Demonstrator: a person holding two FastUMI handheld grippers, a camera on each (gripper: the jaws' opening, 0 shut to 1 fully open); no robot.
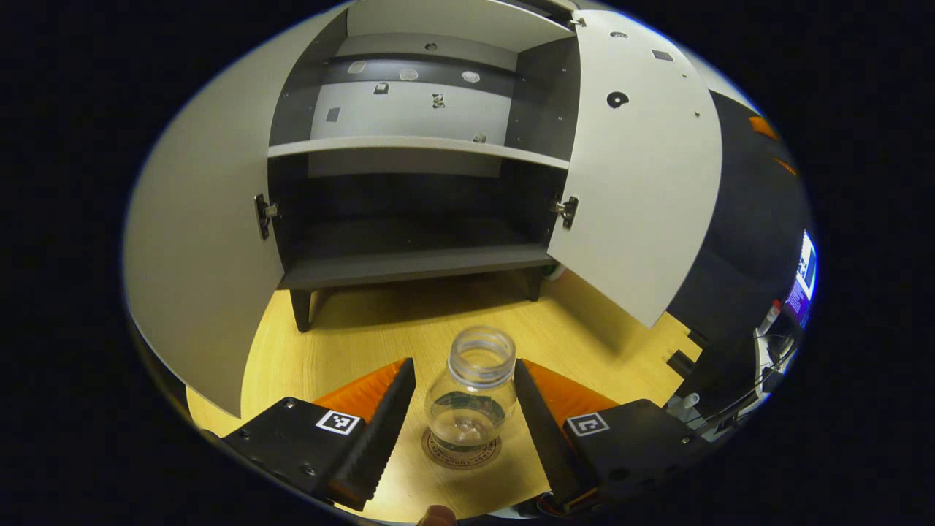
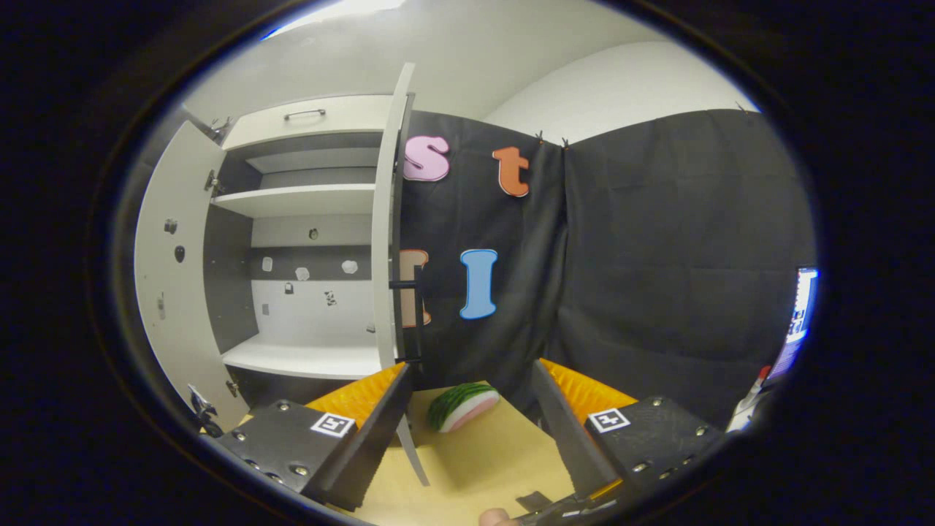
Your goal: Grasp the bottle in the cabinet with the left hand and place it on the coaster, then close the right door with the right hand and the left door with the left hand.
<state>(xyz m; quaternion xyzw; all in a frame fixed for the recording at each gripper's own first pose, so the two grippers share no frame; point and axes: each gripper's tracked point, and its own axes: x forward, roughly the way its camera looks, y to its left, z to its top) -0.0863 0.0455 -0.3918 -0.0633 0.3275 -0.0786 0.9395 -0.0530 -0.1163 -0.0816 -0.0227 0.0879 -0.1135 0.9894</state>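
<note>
Two doors stand wide open on the cabinet (image 1: 416, 146) at the back of the desk (image 1: 350, 343), and neither has been touched by a tool yet. In the left gripper view, the left door (image 1: 197, 241) swings out at the left side, its inner face toward the camera. Moving right, the left tool (image 1: 464, 398) is spread open, its fingers (image 1: 380, 431) flanking the clear, uncapped bottle (image 1: 471, 398) with a gap on each side, so nothing is being squeezed. The bottle stands upright on the round coaster (image 1: 460, 453) near the front edge of the desk, so the placing looks done. Further right hangs the right door (image 1: 635, 168), open at an angle.

In the right gripper view, the right tool (image 2: 471, 431) is likewise released and empty, looking toward the edge of the right door (image 2: 386, 241), with a watermelon slice toy (image 2: 462, 406) on the desk beyond it.

The step in hand appears to be withdrawing from the bottle. Pulling the left tool straight back, fingers kept wide, should avoid clipping the light bottle. The right tool should then push the right door's outer face, steadily, until it shuts.
</note>
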